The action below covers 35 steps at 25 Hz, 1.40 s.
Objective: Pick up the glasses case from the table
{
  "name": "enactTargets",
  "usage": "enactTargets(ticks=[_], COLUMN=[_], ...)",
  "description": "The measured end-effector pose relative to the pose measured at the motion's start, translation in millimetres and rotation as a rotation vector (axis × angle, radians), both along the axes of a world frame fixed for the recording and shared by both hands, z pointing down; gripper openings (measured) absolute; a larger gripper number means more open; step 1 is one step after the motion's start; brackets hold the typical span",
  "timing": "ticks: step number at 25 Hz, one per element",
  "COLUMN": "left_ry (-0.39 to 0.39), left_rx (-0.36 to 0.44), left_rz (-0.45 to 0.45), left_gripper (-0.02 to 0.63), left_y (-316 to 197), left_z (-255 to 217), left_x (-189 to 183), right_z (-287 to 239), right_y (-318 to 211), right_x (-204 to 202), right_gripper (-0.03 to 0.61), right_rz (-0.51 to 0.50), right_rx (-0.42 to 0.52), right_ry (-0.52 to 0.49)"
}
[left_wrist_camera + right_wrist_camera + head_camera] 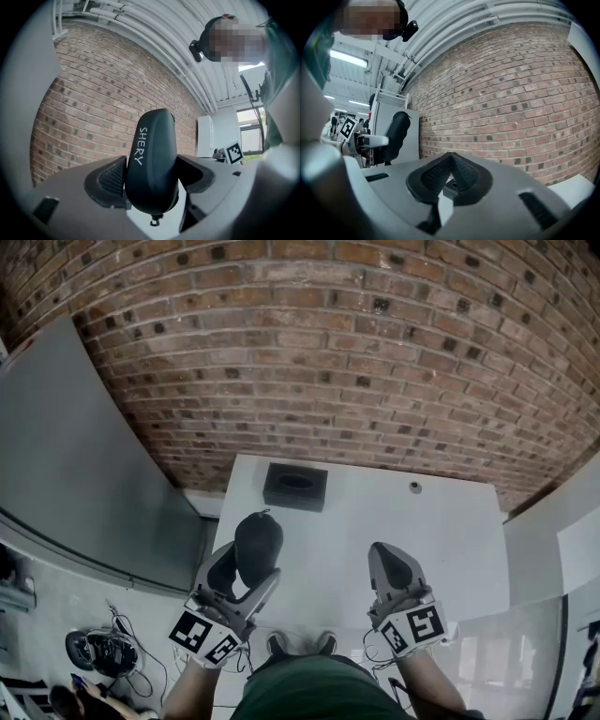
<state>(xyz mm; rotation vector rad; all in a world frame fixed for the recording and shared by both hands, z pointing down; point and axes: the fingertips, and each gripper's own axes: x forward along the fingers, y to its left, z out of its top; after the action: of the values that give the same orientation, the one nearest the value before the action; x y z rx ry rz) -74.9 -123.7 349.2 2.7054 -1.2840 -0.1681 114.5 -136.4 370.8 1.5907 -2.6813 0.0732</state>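
My left gripper [246, 573] has its jaws clamped on the dark glasses case [259, 542]. They pinch its lower end, so the rest stands clear above the pads (white SHERY lettering runs up the side nearest that gripper's camera). Gripped across its narrow width like this, I judge it unlikely to twist. The case looks to be off the white desk [441, 549], held above the near end, so the pick-up seems as good as done. My right gripper [400, 570] hovers alongside, jaws pressed together on nothing, out of the way. Farther along the desk sit a black box [295, 487] and a small round object [414, 487], with the brick wall [328, 352] behind.
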Motion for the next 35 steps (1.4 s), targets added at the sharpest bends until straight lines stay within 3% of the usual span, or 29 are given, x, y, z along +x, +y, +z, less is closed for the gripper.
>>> enactTargets(ticks=[35], left_ry=[-0.020], left_rx=[0.015], left_rz=[0.007], left_gripper=[0.324], left_y=[8], left_z=[-2], left_x=[7], right_z=[5], right_y=[10], right_x=[1], right_gripper=[0.000], right_rz=[-0.035], right_rx=[-0.009], right_ry=[0.004])
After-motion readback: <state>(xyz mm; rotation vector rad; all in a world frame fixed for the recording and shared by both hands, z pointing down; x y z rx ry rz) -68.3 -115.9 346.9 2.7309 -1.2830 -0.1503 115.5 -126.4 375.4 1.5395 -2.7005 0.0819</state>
